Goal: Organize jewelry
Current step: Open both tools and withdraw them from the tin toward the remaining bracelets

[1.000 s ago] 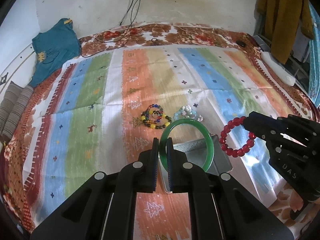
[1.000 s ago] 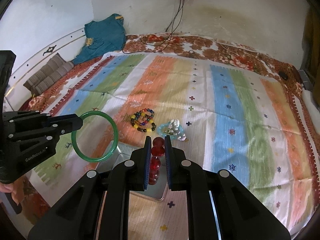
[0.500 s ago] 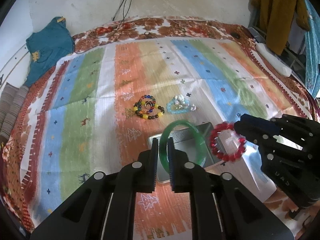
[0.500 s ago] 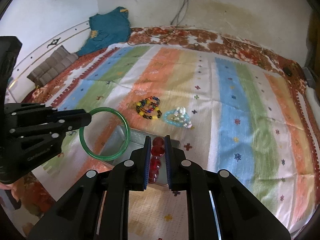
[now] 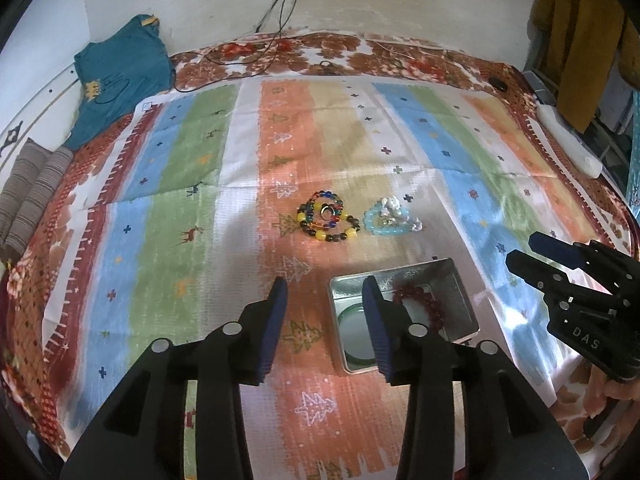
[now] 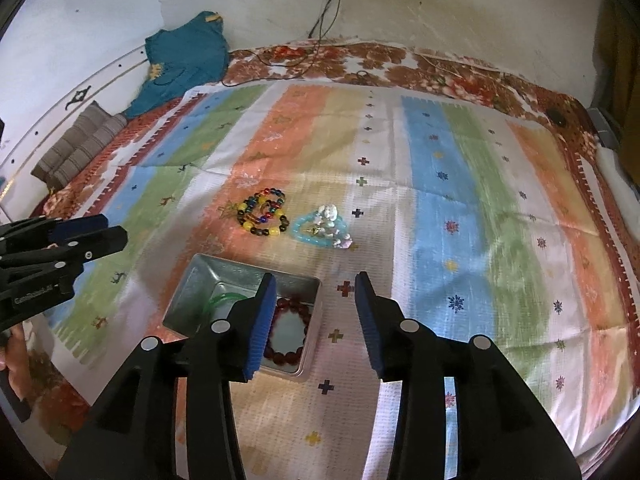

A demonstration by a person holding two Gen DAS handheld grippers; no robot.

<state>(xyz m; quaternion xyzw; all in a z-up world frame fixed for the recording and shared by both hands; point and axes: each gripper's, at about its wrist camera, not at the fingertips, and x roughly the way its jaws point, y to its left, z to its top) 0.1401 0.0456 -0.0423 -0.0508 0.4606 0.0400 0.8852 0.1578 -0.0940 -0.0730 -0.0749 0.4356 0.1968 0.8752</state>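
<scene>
A silver metal tin (image 5: pixel 452 276) (image 6: pixel 192 280) sits on the striped cloth. Inside it lie a green bangle (image 5: pixel 352 344) (image 6: pixel 218 300) and a red bead bracelet (image 5: pixel 424 300) (image 6: pixel 292 332). My left gripper (image 5: pixel 325 292) is open and empty, above the tin's left side. My right gripper (image 6: pixel 316 288) is open and empty, above the tin's right edge; it also shows in the left wrist view (image 5: pixel 524 252). Beyond the tin lie a multicoloured bead bracelet (image 5: pixel 326 220) (image 6: pixel 262 216) and a pale blue bracelet with white charms (image 5: pixel 390 218) (image 6: pixel 322 226).
The striped cloth (image 5: pixel 180 216) covers a floral bedspread (image 5: pixel 360 56). A teal shirt (image 5: pixel 120 76) and striped pillows (image 5: pixel 28 200) lie at the far left. A cable (image 5: pixel 280 20) hangs down the wall. A white remote-like object (image 5: pixel 568 140) lies at the right.
Both grippers have opened. The green bangle and the red bead bracelet have dropped out of them into the tin. Both grippers have pulled back a little.
</scene>
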